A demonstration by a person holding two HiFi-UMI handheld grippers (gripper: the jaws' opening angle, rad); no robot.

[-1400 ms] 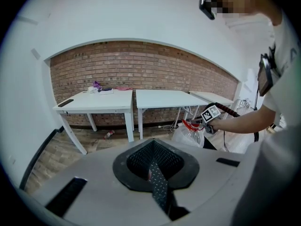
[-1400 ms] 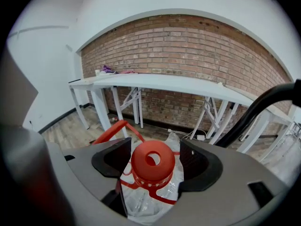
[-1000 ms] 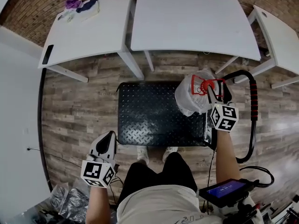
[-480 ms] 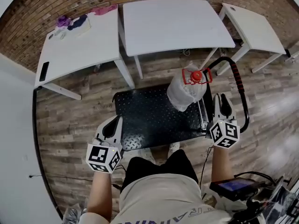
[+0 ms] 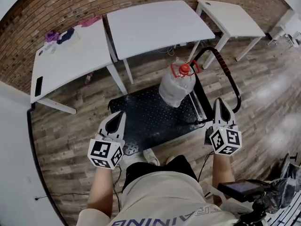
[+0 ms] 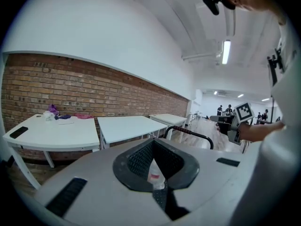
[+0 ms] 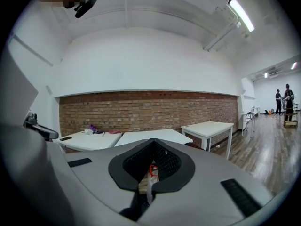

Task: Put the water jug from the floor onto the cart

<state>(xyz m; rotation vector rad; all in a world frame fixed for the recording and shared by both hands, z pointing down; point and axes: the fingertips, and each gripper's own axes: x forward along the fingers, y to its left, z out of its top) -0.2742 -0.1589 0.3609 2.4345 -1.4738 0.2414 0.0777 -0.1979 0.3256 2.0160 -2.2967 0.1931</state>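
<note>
**Water jug** (image 5: 176, 86): clear plastic, with a red cap and a red carry handle on top. Standing upright on the cart, at the right end of the deck, just right of centre in the head view. Apart from both grippers.

**Cart deck** (image 5: 141, 121): black, studded, flat, resting on the wood-plank floor (image 5: 70, 121) at frame centre.

**Push handle** (image 5: 229, 74): black tube with a red grip, rising at the right end of the deck, just beside the jug.

**Left gripper** (image 5: 115, 118): lower left of centre, over the near left corner of the deck. Jaws closed together, holding nothing.

**Right gripper** (image 5: 221, 106): right of centre, below the push handle and well apart from the jug. Jaws pressed together, holding nothing.

**Desks**: three, white, set across the top of the frame along a brick wall (image 5: 28, 13).
- Left desk (image 5: 70, 60): carrying a dark phone (image 5: 38, 86) near its left edge and purple and pink items (image 5: 61, 34) at its far end.
- Middle desk (image 5: 155, 27): behind the cart.
- Right desk (image 5: 230, 18): upper right.

**Device with a lit screen** (image 5: 237, 188): lower right corner, beside the person's right forearm.
</note>
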